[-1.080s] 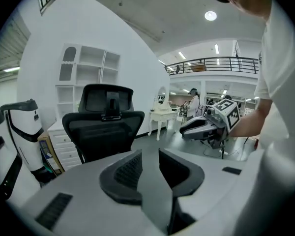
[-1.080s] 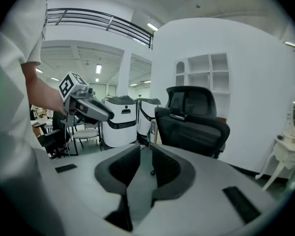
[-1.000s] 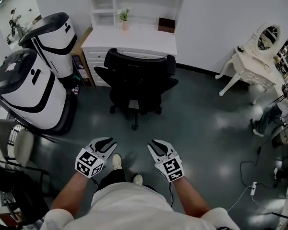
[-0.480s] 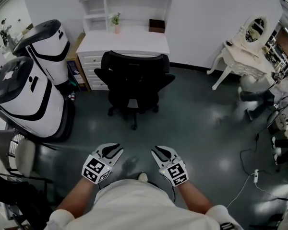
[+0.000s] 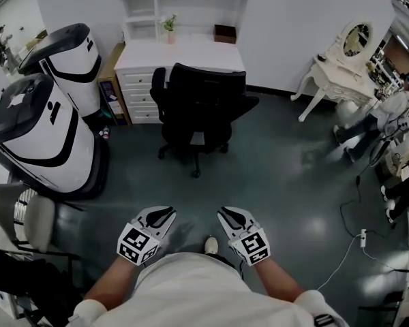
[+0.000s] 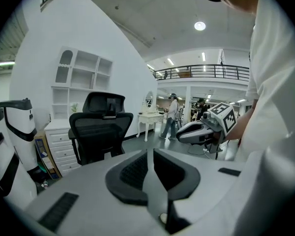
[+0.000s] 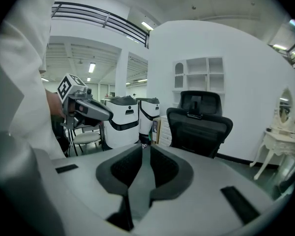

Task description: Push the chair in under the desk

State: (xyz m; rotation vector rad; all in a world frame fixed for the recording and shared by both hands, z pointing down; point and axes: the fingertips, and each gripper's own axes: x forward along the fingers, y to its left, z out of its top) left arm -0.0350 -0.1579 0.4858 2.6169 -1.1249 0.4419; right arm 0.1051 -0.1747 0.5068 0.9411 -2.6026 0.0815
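The black office chair [image 5: 203,107] stands on the dark floor in front of the white desk [image 5: 184,52], its back toward me and turned slightly. Both grippers hover low in front of my torso, well short of the chair. The left gripper [image 5: 166,213] and the right gripper [image 5: 223,214] point at the chair. In the left gripper view the chair [image 6: 101,127] is ahead beyond my left gripper [image 6: 148,152]; in the right gripper view the chair [image 7: 199,124] stands past my right gripper [image 7: 143,149]. Both pairs of jaws are closing to a narrow slit with nothing between them.
Two large white-and-black machines [image 5: 37,131] [image 5: 71,56] stand left of the desk. A white vanity table with a mirror [image 5: 344,63] stands at the right, with a person [image 5: 388,107] beyond it. A cable and power strip [image 5: 361,237] lie on the floor. A grey chair [image 5: 20,216] is at the near left.
I have stepped forward, so the chair and desk look a little nearer and sit further right in view. Both grippers' jaws have narrowed. The person at the right has walked on.
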